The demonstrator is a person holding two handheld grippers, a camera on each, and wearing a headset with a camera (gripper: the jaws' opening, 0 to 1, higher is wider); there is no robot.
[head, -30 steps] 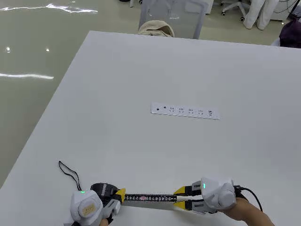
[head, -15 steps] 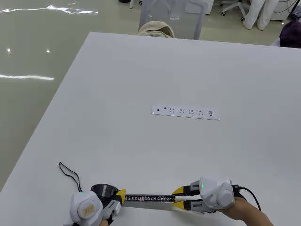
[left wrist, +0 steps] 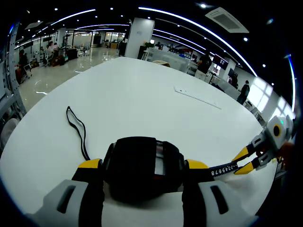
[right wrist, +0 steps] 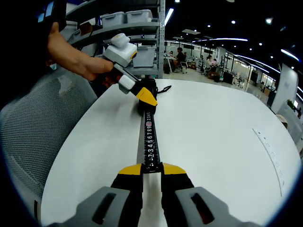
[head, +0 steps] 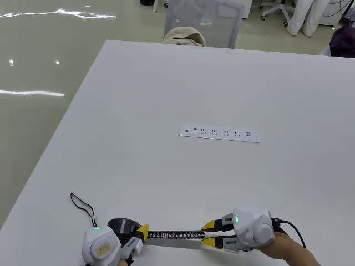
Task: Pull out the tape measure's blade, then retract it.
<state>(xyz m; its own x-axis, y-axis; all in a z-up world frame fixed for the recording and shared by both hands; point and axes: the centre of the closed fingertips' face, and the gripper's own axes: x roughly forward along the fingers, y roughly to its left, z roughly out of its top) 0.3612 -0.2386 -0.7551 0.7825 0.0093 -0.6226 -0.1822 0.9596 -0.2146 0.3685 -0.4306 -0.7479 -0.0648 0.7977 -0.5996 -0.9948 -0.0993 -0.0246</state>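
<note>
The black tape measure case point(head: 123, 225) is clamped in the left tongs point(left wrist: 143, 165) at the near edge of the desk point(head: 222, 83), its white-numbered black blade point(right wrist: 150, 137) drawn out level and pinched by the right tongs point(right wrist: 151, 169).

L gripper point(left wrist: 143, 165) clamped on tape measure point(head: 123, 225) case, R gripper point(right wrist: 152, 169) pinching blade point(right wrist: 150, 137) tip, jaws facing, both low

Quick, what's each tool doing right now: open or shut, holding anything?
Left tool: closed on the tape measure case.
Right tool: closed on the blade, near its tip.
</note>
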